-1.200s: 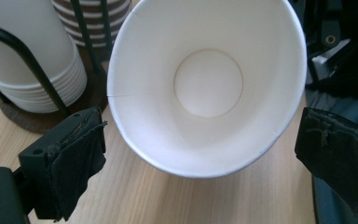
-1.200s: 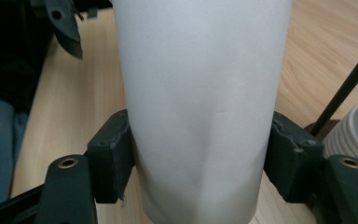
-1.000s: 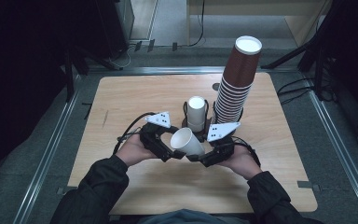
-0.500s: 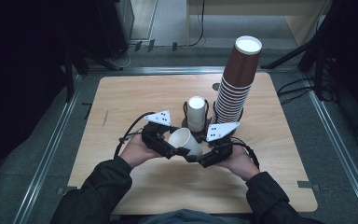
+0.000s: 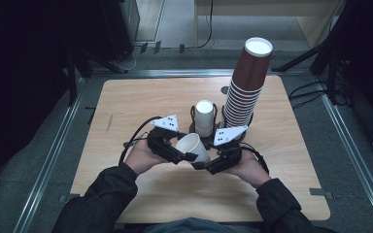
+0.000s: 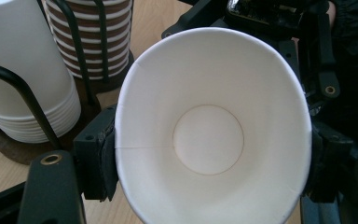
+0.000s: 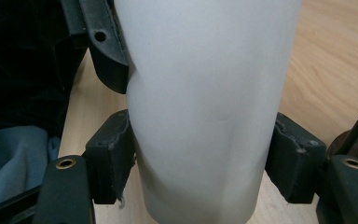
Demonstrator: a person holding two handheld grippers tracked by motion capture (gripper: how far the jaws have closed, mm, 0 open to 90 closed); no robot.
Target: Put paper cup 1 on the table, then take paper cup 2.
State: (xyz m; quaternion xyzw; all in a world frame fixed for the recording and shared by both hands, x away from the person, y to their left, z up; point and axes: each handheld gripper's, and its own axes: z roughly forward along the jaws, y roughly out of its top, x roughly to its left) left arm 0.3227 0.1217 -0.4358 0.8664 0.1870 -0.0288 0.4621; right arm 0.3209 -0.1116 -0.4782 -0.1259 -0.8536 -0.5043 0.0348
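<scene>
Just below the middle of the high view, a white cup (image 5: 193,146) hangs over the desk (image 5: 126,102), tipped on its side between two hands, mouth toward the upper left. The left tool (image 5: 184,156) has just been closing, and its pads now press the cup's rim from both sides; in the left gripper view the rim (image 6: 214,126) is squeezed into an oval between the black pads, and the round bottom shows deep inside. The right tool (image 5: 205,164) clamps the cup's body lower down; in the right gripper view the white wall (image 7: 205,116) sits tight between its two pads, jaws fairly wide around it. The left tool's jaw shows at the upper left of that view, pressed on the same wall.

Behind the hands, near the centre of the high view, a short white stack (image 5: 204,116) stands in a black wire holder (image 5: 193,112). Just right of it a tall brown stack (image 5: 247,82) leans toward the upper right.
</scene>
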